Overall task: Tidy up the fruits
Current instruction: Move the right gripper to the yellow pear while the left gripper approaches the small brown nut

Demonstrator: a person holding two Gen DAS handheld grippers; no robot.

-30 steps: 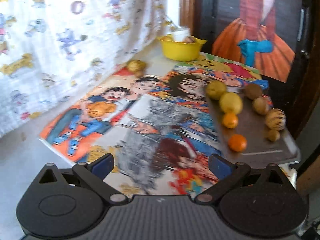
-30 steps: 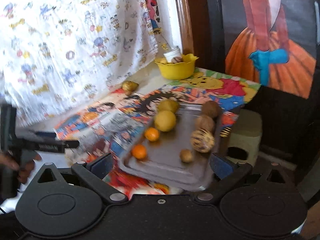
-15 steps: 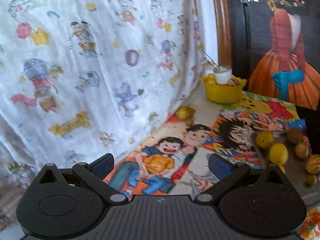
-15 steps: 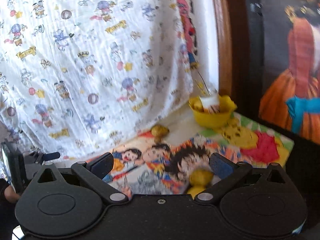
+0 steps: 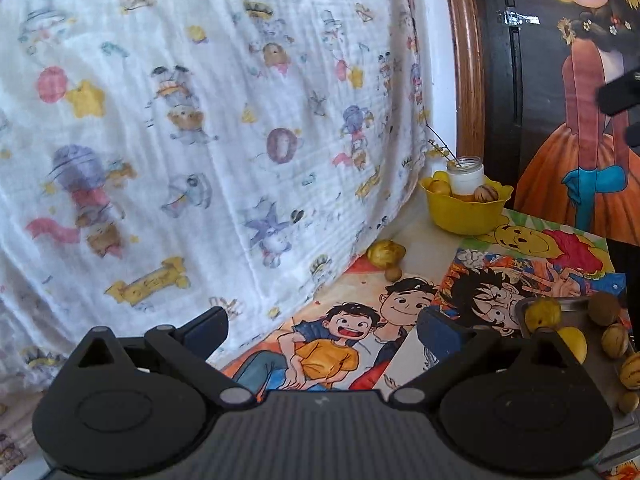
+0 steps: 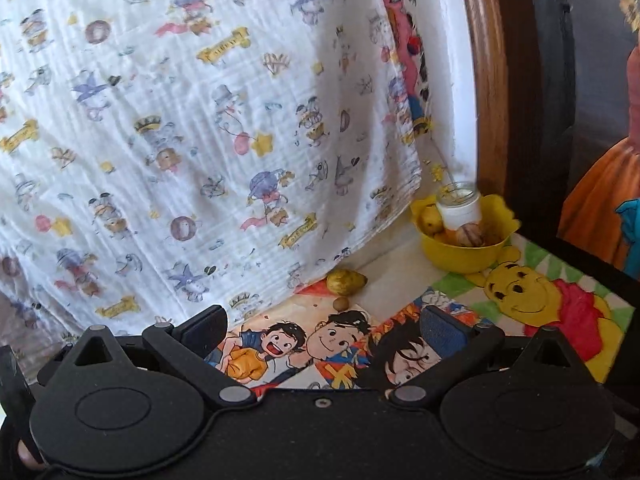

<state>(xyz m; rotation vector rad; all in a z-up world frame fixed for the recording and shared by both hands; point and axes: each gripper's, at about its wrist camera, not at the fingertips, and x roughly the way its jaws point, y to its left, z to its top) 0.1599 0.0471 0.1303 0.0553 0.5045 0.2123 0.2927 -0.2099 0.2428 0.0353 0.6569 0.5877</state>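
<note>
The right gripper (image 6: 324, 332) is wide open and empty, like the left gripper (image 5: 322, 330). The loose yellow fruit (image 6: 346, 282) lies straight ahead of the right one at the table's back edge, left of the yellow bowl (image 6: 464, 258); the right looks nearer.

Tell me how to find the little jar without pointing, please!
Look to the back of the table, where the cartoon-print cloth meets the wooden frame; a yellow bowl sits there. The jar stands inside it among the fruit: white, glass-rimmed, with a thin twig sticking out.
</note>
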